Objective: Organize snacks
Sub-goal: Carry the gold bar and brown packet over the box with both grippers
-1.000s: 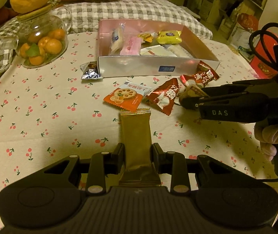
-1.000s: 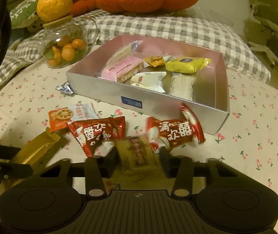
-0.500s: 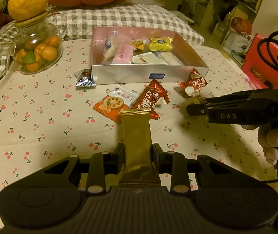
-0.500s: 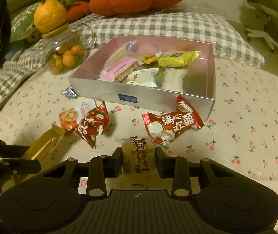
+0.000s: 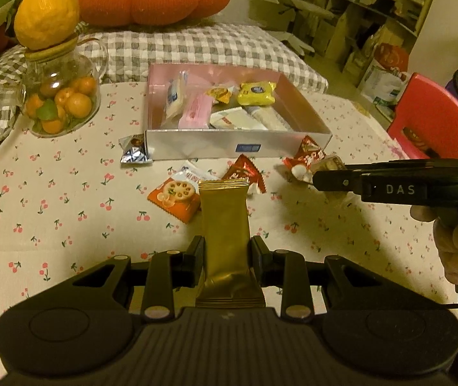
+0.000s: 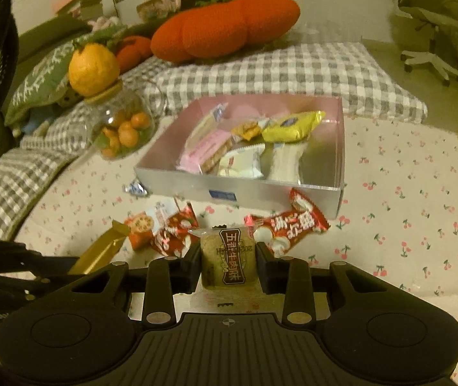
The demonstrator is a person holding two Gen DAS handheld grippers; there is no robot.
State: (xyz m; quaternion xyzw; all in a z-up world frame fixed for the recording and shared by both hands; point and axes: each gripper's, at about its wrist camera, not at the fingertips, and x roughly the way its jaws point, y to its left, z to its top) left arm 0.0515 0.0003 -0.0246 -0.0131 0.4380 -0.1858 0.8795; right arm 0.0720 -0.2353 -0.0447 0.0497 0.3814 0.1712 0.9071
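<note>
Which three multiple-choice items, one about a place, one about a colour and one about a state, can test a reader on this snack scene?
1. Where does the small silver-blue packet lie?
A. inside the box
B. on the cloth at the box's left front corner
C. inside the glass jar

2. What colour is the long packet in the left gripper?
A. gold
B. pink
C. blue

3. What is the state of the right gripper?
A. open and empty
B. shut on a red packet
C. shut on a tan square snack

Answers: 1 B, it rests outside the silver box, on the cherry-print cloth. 2 A, the wrapper is gold. 3 C, the jaws press both its sides.
</note>
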